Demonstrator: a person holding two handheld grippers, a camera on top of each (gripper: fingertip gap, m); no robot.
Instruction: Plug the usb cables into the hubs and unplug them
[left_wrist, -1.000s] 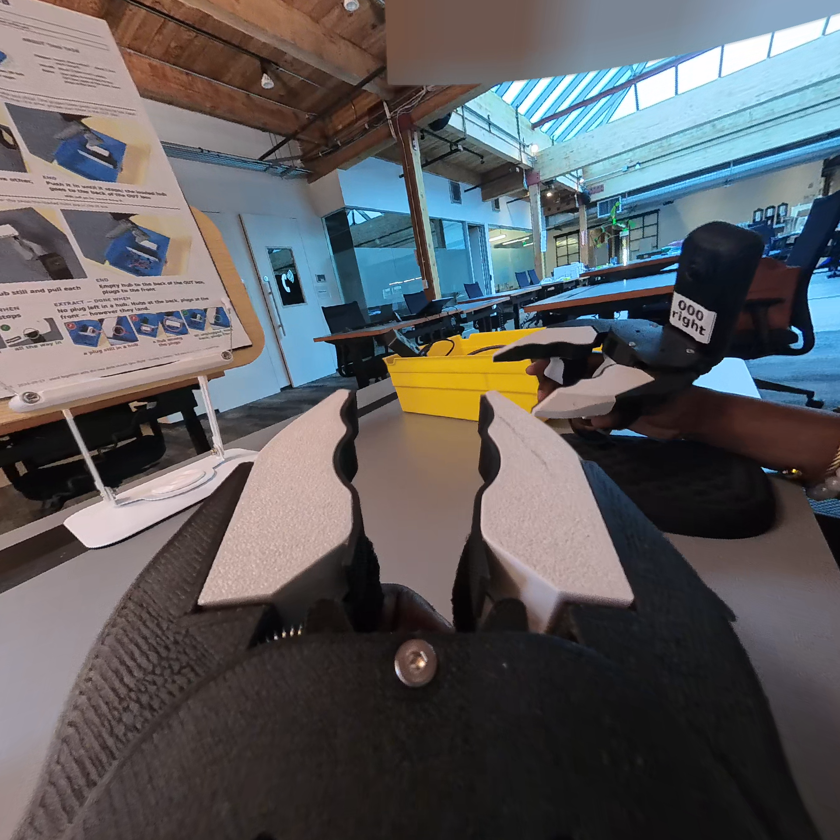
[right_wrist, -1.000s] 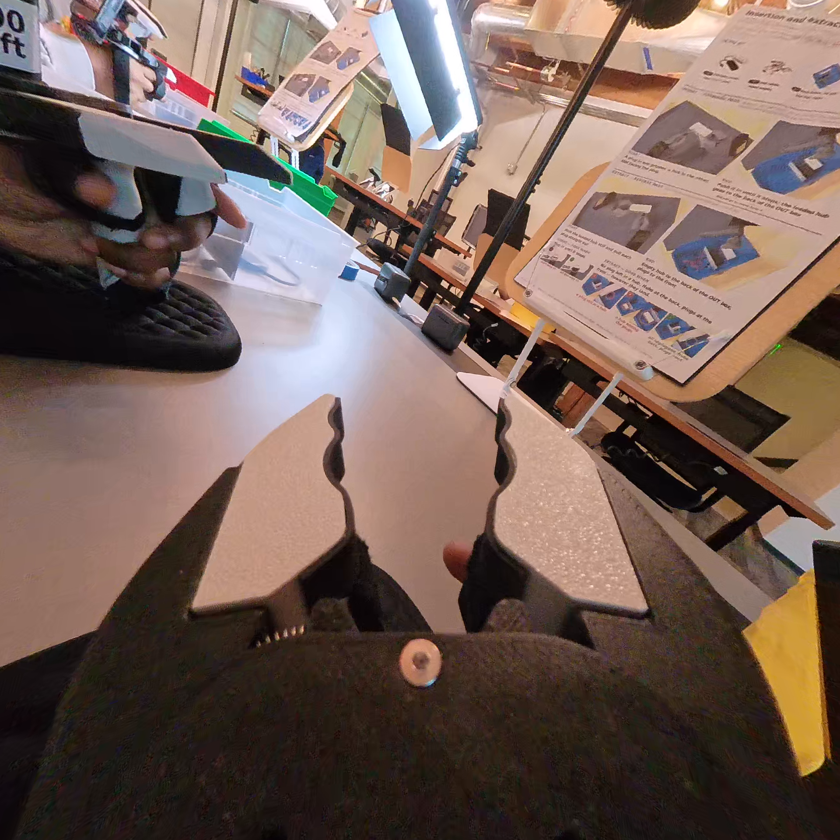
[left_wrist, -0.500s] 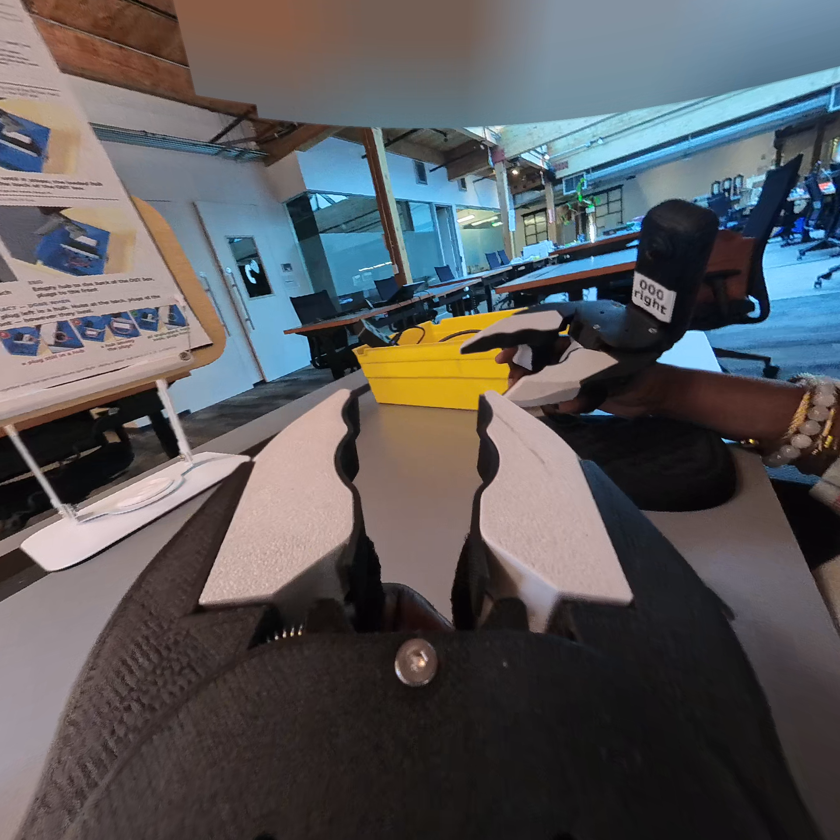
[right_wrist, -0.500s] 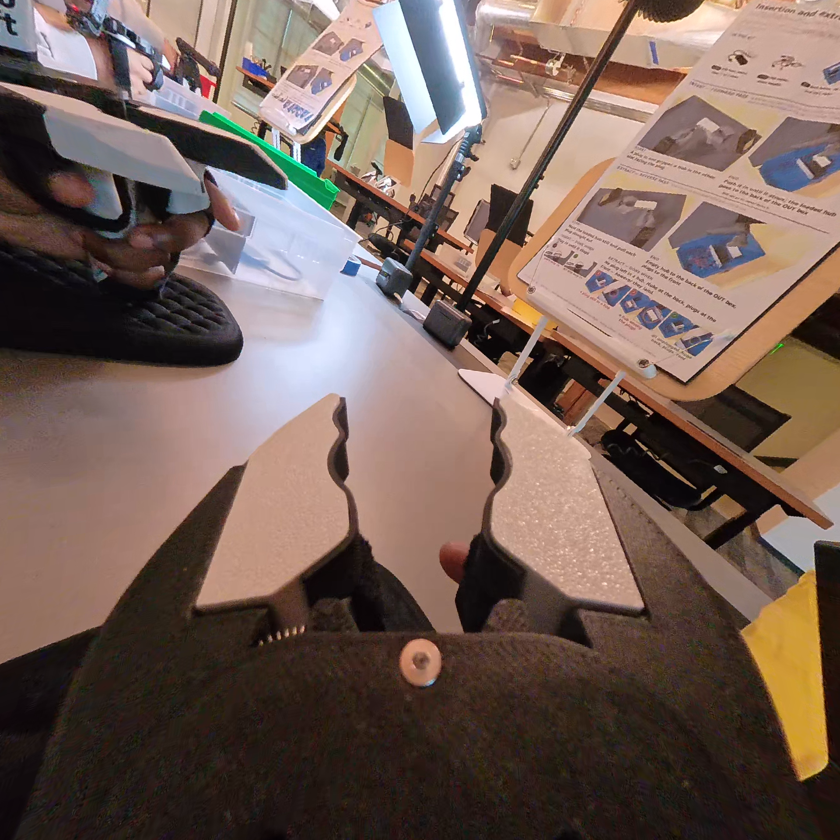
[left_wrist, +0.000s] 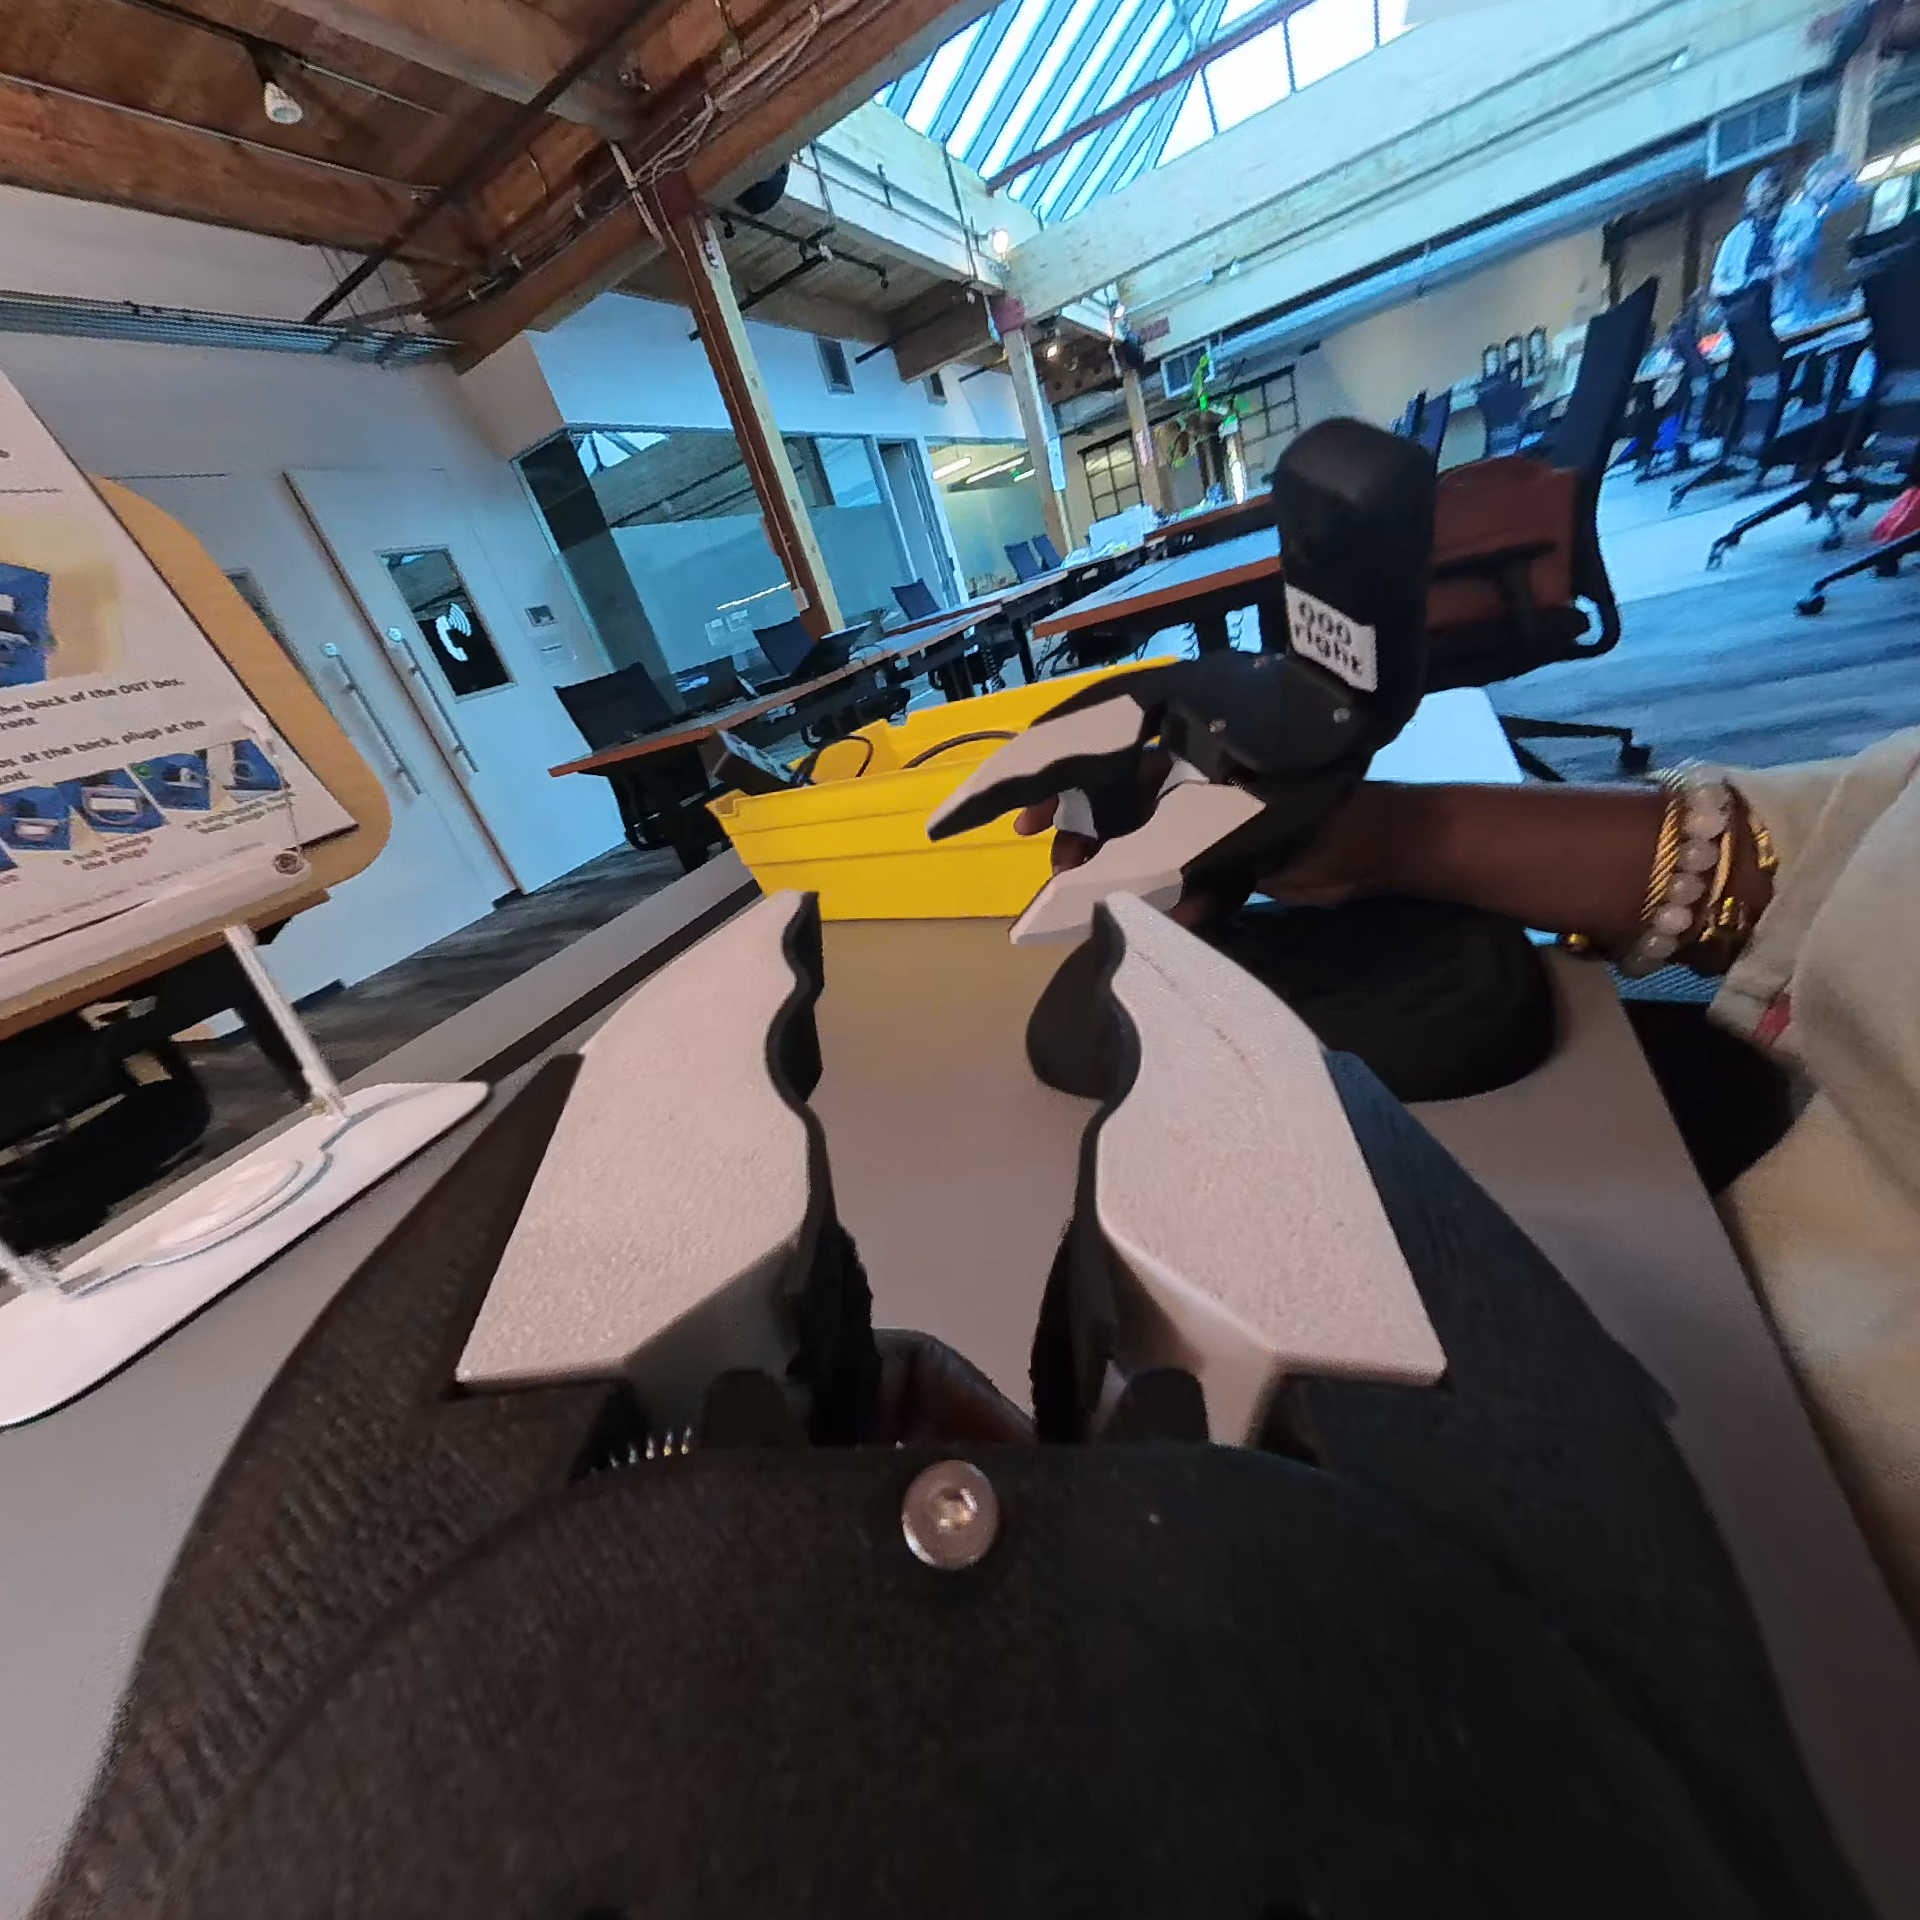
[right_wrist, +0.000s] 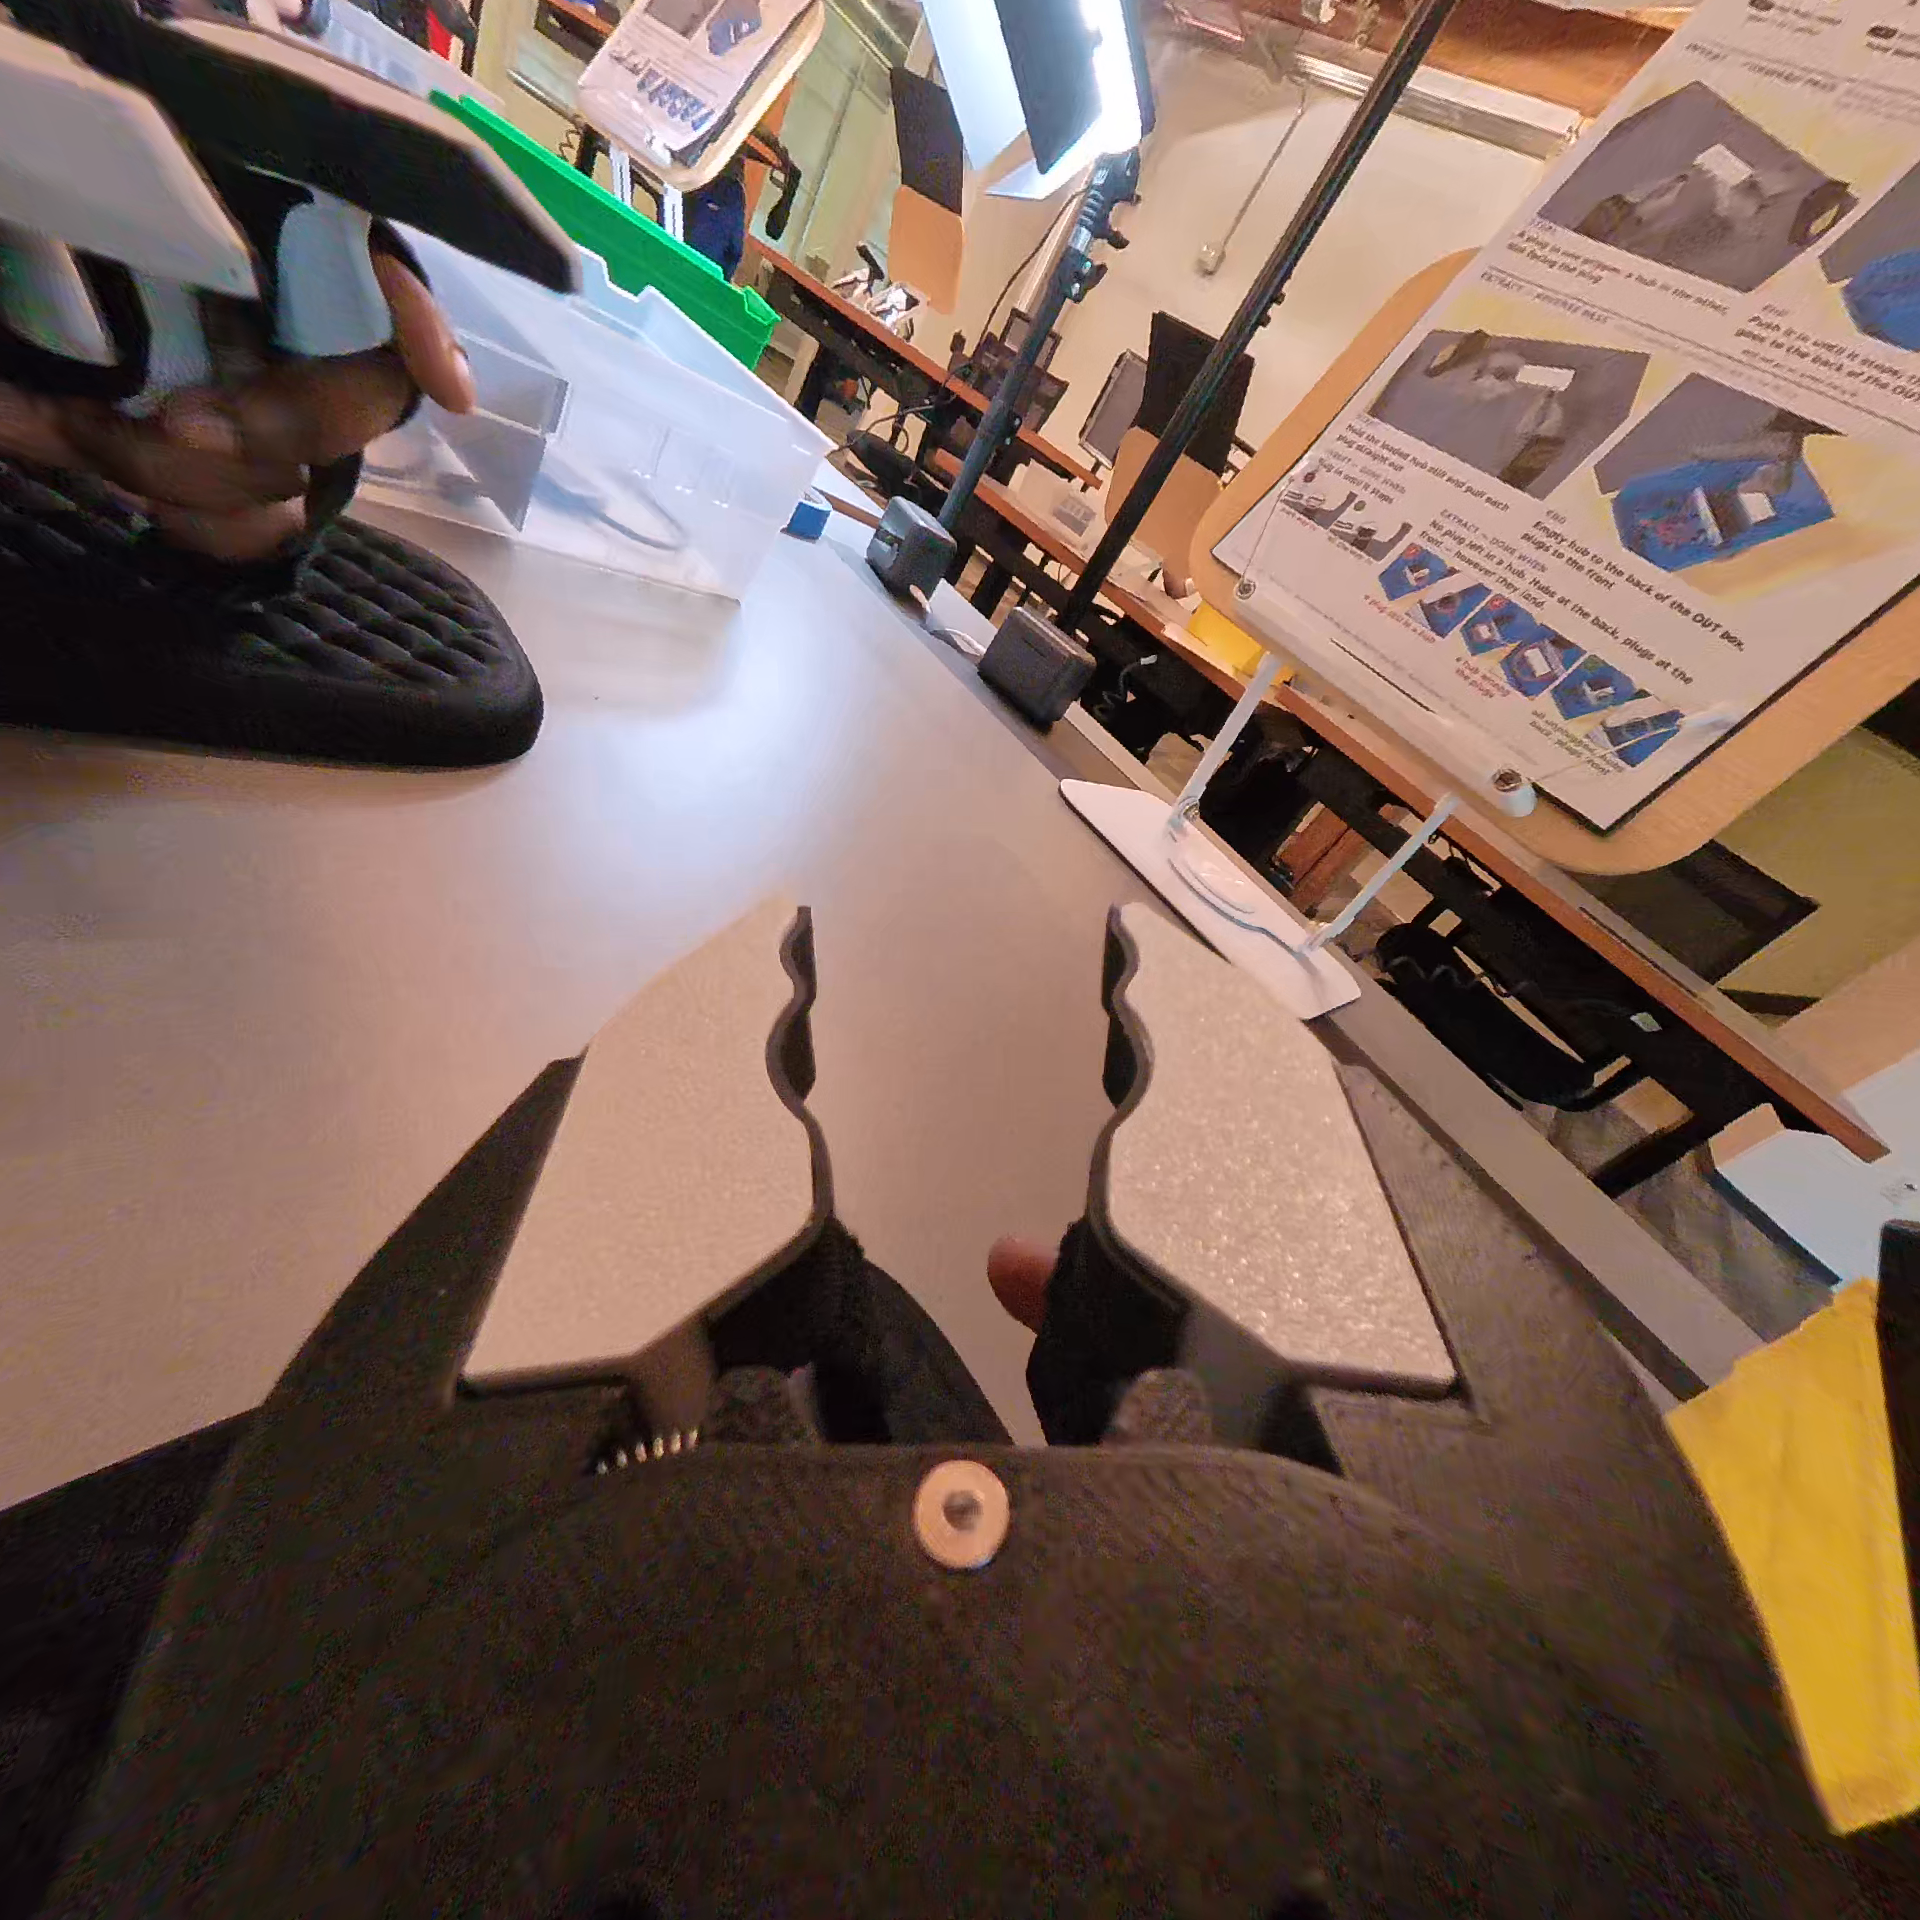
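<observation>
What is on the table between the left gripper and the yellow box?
Nothing: in the left wrist view, only bare grey table lies between the open left gripper and the yellow box. The right gripper hangs just beside that gap.

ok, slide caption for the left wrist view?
Left tool open and empty over the grey table; right tool open beside the yellow bin.

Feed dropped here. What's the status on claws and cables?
Left claw open, empty. Right claw open, empty. Cables only in yellow bin; no hub seen. Table between claws bare.
</observation>
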